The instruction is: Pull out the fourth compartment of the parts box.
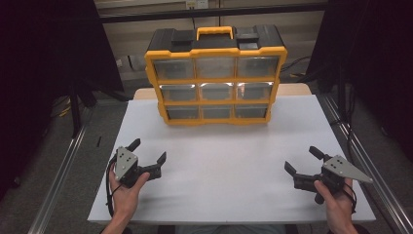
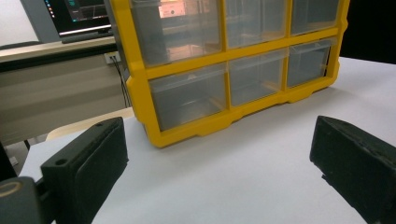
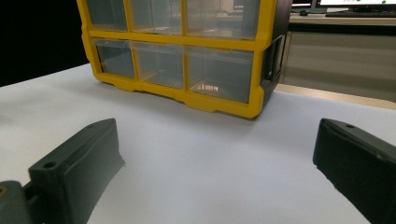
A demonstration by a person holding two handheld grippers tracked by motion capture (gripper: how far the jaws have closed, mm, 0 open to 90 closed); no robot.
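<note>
A: Why is the organizer (image 1: 215,75) standing at the far middle of the bench (image 1: 229,161)?

B: Probably so its clear drawers face the person, reachable from both sides.

A: And the tongs?

B: Left tongs (image 1: 147,153) and right tongs (image 1: 302,160) sit near, at either edge, jaws spread wide, gripping nothing.

A: Room to move?

B: Plenty, I'd say: bare white surface lies between them and the organizer, though the right tongs are close to the bench's right edge.

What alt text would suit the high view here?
A yellow and black drawer organizer stands upright at the far side of a white table. Nearer the camera, a person holds the left tongs and right tongs open and empty, apart from it.
</note>
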